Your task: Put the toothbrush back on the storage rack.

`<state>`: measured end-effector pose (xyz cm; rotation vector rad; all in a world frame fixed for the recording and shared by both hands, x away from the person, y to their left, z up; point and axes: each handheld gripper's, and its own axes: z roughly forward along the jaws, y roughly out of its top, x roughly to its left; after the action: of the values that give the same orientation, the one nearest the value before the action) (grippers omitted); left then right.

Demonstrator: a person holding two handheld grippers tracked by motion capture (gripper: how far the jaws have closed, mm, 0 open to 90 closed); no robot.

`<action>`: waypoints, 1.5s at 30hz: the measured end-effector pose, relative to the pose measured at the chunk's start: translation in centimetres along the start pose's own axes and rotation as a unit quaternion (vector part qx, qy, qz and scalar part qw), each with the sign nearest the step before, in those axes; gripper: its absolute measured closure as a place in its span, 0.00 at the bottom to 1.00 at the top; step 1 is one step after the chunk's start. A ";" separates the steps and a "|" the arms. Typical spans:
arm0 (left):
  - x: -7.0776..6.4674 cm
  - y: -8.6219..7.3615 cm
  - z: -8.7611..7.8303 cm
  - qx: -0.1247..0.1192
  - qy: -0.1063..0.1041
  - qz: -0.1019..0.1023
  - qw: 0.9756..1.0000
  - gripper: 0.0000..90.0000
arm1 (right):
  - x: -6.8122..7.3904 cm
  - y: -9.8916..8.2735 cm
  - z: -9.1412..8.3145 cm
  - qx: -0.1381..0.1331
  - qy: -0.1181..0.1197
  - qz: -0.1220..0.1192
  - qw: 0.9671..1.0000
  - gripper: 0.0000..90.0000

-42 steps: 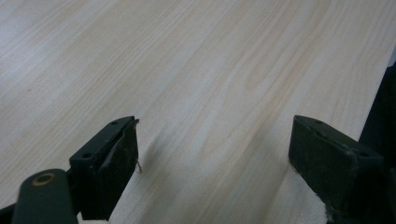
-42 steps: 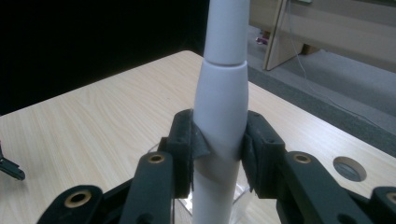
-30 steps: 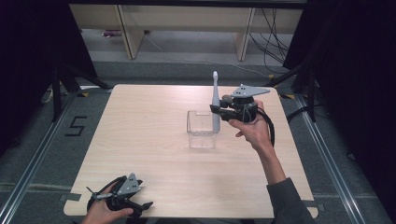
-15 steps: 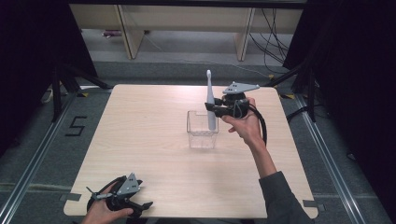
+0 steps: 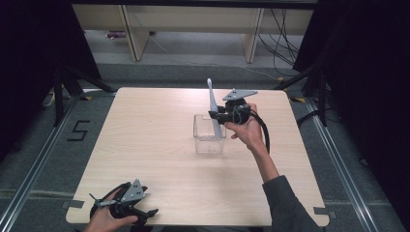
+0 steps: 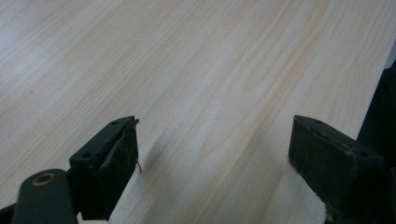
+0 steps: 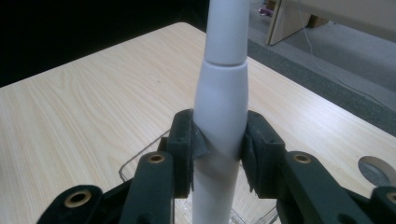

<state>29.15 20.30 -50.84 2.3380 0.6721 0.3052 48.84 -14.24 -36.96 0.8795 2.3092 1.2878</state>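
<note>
Light wooden counter [image 5: 154,145]. Clear square plastic container [image 5: 209,134] near centre; white electric toothbrush [image 5: 213,108] upright over it, lower end hidden. Right gripper [image 7: 219,149] at 3 o'clock, jaws clamped on handle. Left gripper [image 5: 126,209] at 7 o'clock, jaws apart, empty.

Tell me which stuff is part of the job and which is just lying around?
Part of the job, as far as I can tell:
white electric toothbrush
clear plastic box
right gripper, clamped on the toothbrush

Just there:
left gripper, open, nothing in it
shelves and cables behind the table
</note>
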 end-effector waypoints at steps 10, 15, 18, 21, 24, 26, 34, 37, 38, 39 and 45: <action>0.1 0.0 0.0 0.000 0.001 0.009 1.000 0.17 | 0.2 -1.1 1.2 0.030 0.003 -0.005 1.000 0.75; 0.0 0.0 0.0 0.000 0.000 0.002 1.000 0.17 | 0.3 -1.8 1.6 0.044 0.000 0.001 0.999 0.75; 0.0 0.0 0.0 -0.002 0.004 -0.001 1.000 0.17 | 0.2 -1.9 1.9 0.049 0.002 -0.007 0.999 0.75; 0.0 0.0 0.0 -0.001 0.004 0.000 1.000 0.17 | 0.2 -2.1 2.1 0.056 0.002 -0.005 0.998 0.75; 0.0 0.0 0.0 0.000 0.000 0.000 1.000 0.17 | 0.2 -2.3 2.6 0.066 0.001 -0.010 0.998 0.75; 0.0 0.0 0.0 0.000 0.000 -0.001 1.000 0.17 | 0.4 -2.3 2.7 0.081 -0.002 0.006 0.997 0.75; 0.0 0.0 -0.1 -0.004 0.004 0.009 1.000 0.17 | 0.6 -2.6 4.0 0.098 -0.004 -0.007 0.995 0.75; 0.0 0.0 0.0 -0.004 0.004 0.009 1.000 0.17 | 0.6 -2.6 4.2 0.104 0.000 -0.019 0.994 0.75; 0.0 0.0 -0.1 -0.004 0.006 0.013 1.000 0.17 | 0.6 -2.6 4.4 0.110 -0.003 -0.023 0.994 0.75; 0.0 0.0 -0.1 -0.004 0.005 0.004 1.000 0.17 | 0.7 -2.6 4.6 0.114 -0.001 -0.024 0.993 0.75; 0.0 0.0 -0.1 -0.004 0.004 0.010 1.000 0.17 | 0.7 -2.7 5.5 0.129 0.000 -0.023 0.991 0.75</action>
<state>29.14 20.32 -50.79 2.3386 0.6511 0.3261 50.53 -11.34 -42.09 0.8995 2.5185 0.9857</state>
